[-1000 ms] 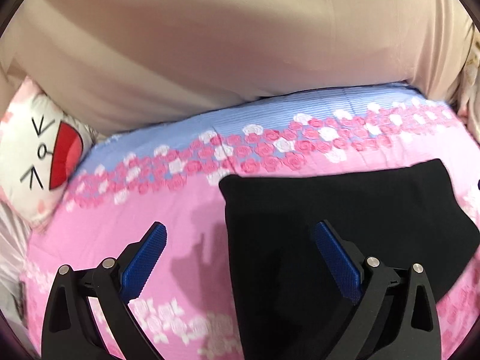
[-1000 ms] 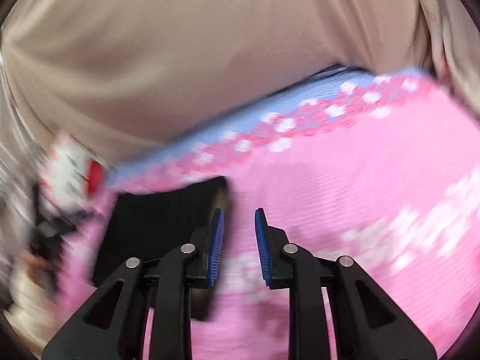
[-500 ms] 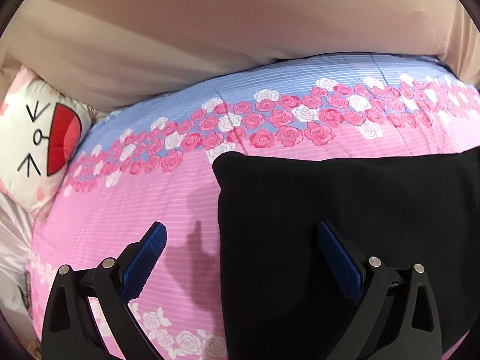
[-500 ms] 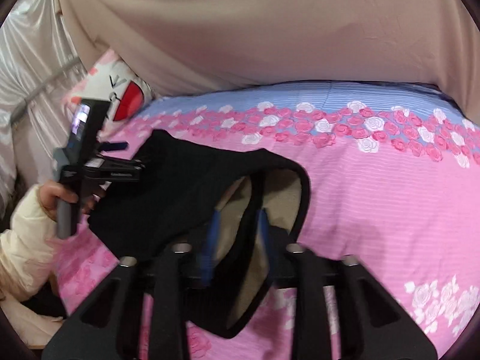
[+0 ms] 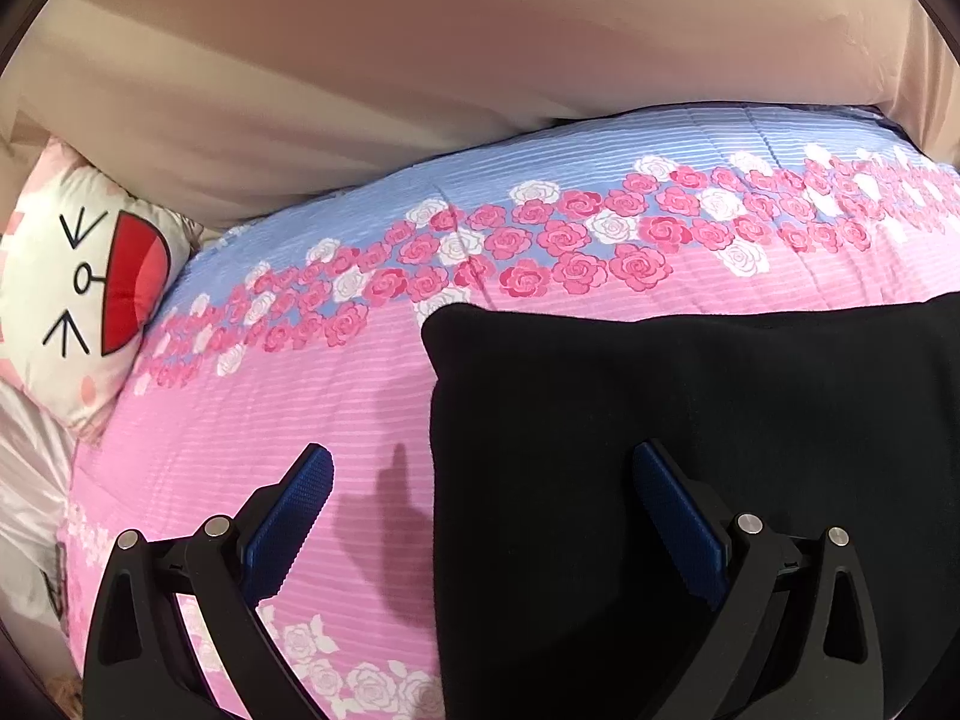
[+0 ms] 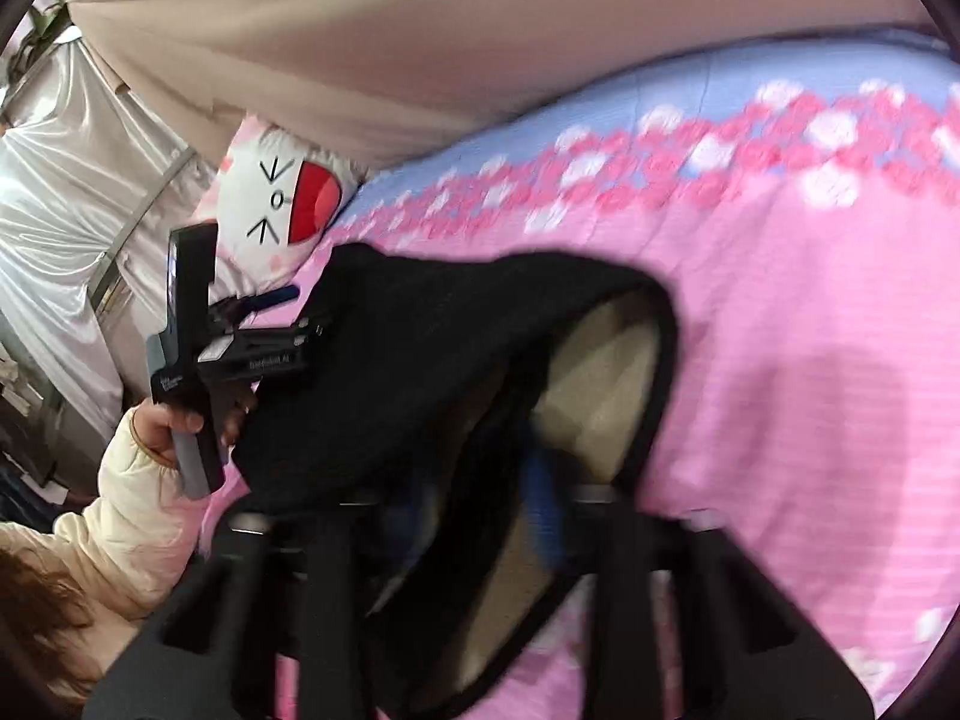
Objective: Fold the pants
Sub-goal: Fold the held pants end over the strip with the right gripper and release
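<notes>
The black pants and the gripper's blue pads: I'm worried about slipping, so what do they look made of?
The black pants look like a soft matte knit, perhaps fleece-lined: no sheen, and a tan inner face shows in the right wrist view. The blue pads look like ribbed rubber or plastic, with fine grooves visible.

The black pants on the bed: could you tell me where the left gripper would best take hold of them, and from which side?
Probably the near left corner of the black pants, approached from the pink bedspread side. That straight left edge lies flat between the fingers of the open left gripper, so it could slide under it. The right gripper is closing on the lifted waistband.
</notes>
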`<state>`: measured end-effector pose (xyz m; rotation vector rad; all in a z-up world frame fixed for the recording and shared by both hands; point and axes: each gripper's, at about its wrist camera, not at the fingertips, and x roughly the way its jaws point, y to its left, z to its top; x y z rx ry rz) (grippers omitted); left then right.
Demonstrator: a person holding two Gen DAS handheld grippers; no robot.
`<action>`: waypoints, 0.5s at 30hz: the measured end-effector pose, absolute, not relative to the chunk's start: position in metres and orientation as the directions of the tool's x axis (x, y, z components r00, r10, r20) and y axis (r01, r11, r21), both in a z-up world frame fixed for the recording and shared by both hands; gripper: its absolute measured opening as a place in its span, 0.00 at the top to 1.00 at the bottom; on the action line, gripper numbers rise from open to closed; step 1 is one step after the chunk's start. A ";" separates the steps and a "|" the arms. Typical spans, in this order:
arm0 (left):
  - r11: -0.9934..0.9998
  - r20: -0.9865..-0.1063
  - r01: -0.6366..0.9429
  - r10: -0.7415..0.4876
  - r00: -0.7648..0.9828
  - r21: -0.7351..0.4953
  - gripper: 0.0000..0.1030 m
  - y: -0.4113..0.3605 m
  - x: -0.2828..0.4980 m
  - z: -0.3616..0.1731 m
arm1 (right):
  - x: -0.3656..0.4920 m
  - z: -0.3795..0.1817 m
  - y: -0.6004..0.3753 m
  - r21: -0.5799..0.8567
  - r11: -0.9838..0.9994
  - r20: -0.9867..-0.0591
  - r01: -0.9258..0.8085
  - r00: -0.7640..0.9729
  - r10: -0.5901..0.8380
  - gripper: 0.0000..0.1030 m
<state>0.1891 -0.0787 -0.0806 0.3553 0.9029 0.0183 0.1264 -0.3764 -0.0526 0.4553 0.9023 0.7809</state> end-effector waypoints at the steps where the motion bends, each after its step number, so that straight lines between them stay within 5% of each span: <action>1: 0.938 -0.762 0.137 0.168 0.625 0.319 0.05 -0.080 0.188 -0.080 | 0.121 -0.045 -0.377 0.635 0.657 -0.519 -0.408 0.404 0.753 0.92; 3: 0.934 -0.762 0.155 0.158 0.628 0.321 0.05 -0.082 0.186 -0.079 | 0.110 -0.034 -0.396 0.646 0.651 -0.473 -0.398 0.461 0.751 0.93; 5: 0.936 -0.772 0.186 0.122 0.623 0.299 0.05 -0.086 0.185 -0.082 | 0.116 -0.055 -0.401 0.615 0.712 -0.557 -0.339 0.453 0.696 0.93; 9: 0.918 -0.745 0.187 0.152 0.649 0.350 0.05 -0.096 0.184 -0.090 | 0.120 -0.074 -0.415 0.735 0.622 -0.471 -0.268 0.458 0.754 0.91; 13: 0.930 -0.757 0.182 0.134 0.640 0.319 0.05 -0.090 0.185 -0.089 | 0.086 -0.021 -0.430 0.423 0.899 -0.588 -0.113 0.721 0.367 0.88; 15: 0.934 -0.759 0.183 0.124 0.639 0.307 0.05 -0.089 0.185 -0.089 | 0.074 0.004 -0.425 0.481 0.860 -0.507 -0.168 0.747 0.430 0.88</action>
